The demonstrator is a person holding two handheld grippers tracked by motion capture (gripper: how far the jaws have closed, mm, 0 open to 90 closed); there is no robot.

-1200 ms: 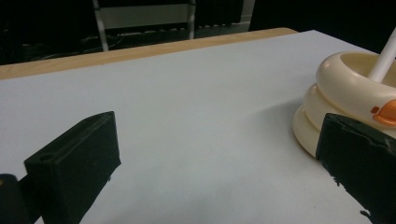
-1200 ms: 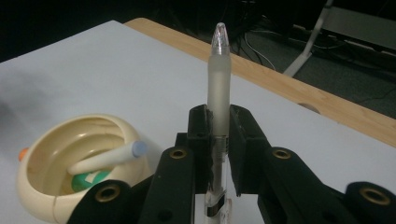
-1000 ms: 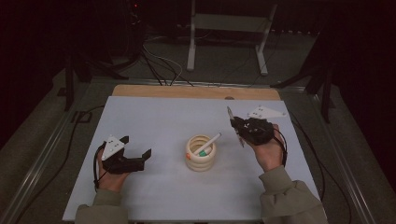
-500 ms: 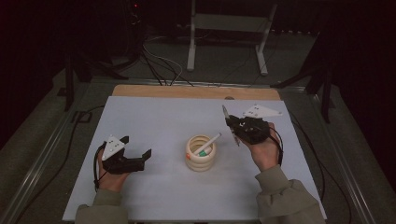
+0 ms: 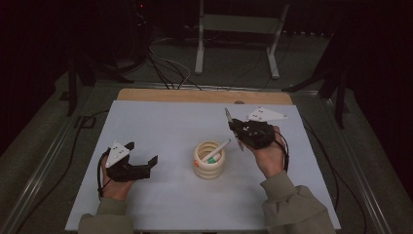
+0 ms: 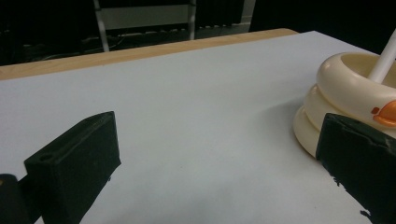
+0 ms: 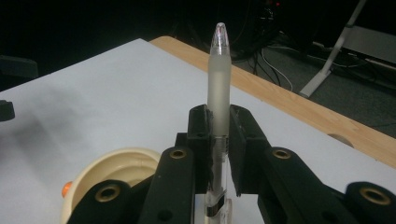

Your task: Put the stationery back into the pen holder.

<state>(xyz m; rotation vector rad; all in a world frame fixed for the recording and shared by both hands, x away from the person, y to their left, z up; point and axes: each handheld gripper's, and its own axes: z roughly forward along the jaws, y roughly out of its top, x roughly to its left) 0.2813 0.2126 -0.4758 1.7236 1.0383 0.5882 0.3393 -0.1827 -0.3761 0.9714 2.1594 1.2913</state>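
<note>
**Pen clamped on the right, empty jaws on the left**

Over the pale bench [image 5: 160, 122], seen from the high view, my right gripper [image 5: 233, 127] sits just right of the cream holder [image 5: 209, 160], and my left gripper [image 5: 141, 158] rests well apart on the other side, jaws spread with nothing between them. From up there the pen [image 5: 227, 117] I hold is a thin sliver; the right gripper view shows it properly: a frosted, translucent barrel [image 7: 218, 79] with a clear rounded tip, standing upright, squeezed between my two matte black jaws. That same view catches the holder's smooth rim [image 7: 116, 163] low at the left.

A white marker [image 5: 216, 150] with a green band leans inside the holder, plain from above. The left gripper view gives only its white shaft [image 6: 384, 60], but shows the holder's shape best: glossy stacked rings [image 6: 341, 98] with an orange spot, close beside one of my blocky left jaws. A wooden strip [image 5: 204, 96] edges the far side of the bench.
</note>
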